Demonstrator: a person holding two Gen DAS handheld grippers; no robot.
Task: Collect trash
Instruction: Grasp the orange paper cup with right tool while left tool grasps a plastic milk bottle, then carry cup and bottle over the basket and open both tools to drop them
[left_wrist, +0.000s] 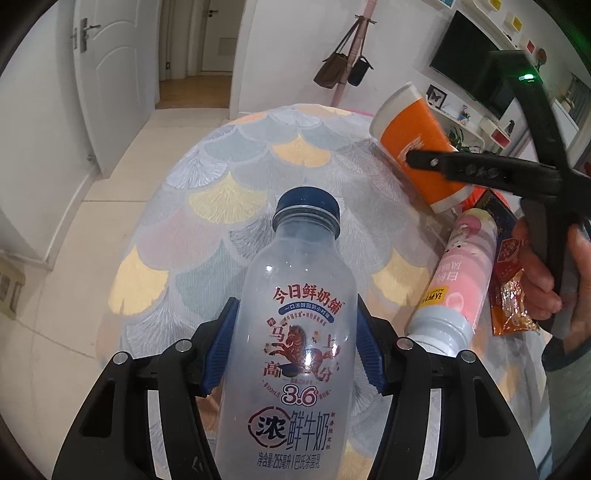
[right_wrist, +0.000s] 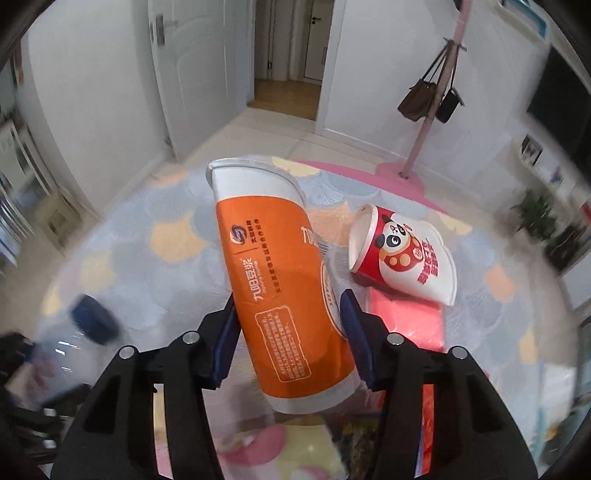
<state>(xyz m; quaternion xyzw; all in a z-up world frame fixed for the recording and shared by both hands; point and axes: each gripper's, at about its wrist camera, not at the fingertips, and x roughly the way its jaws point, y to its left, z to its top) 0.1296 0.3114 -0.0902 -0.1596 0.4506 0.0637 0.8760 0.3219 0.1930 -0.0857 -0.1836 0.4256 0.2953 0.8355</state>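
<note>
The left gripper (left_wrist: 291, 341) is clamped on a clear plastic milk bottle (left_wrist: 291, 332), its blue pads pressing both sides of the body. The bottle stands nearly upright, its dark blue cap (left_wrist: 307, 206) on top, and red and blue printing with a horse faces the camera. It is held above a table covered in a fan-patterned cloth (left_wrist: 229, 173) of grey, yellow and pink.

To the right of it, a pink bottle (left_wrist: 458, 280) lies on the cloth with its pale cap toward the camera, just beside a red and gold snack wrapper (left_wrist: 511, 295).

The right gripper (right_wrist: 291, 332) grips an orange and white paper cup (right_wrist: 280, 295) around its lower half, the open rim tilted up and away. From the left wrist view the same cup is seen lifted above the table at the right, with the person's right hand (left_wrist: 546, 273) on the gripper handle.

Farther back on the table, a red and white panda cup (right_wrist: 402, 254) lies on its side, resting against a flat pink packet (right_wrist: 406, 321).

Beyond the table stand a pink coat rack (right_wrist: 432, 110) with two bags and a white door (right_wrist: 199, 74).
</note>
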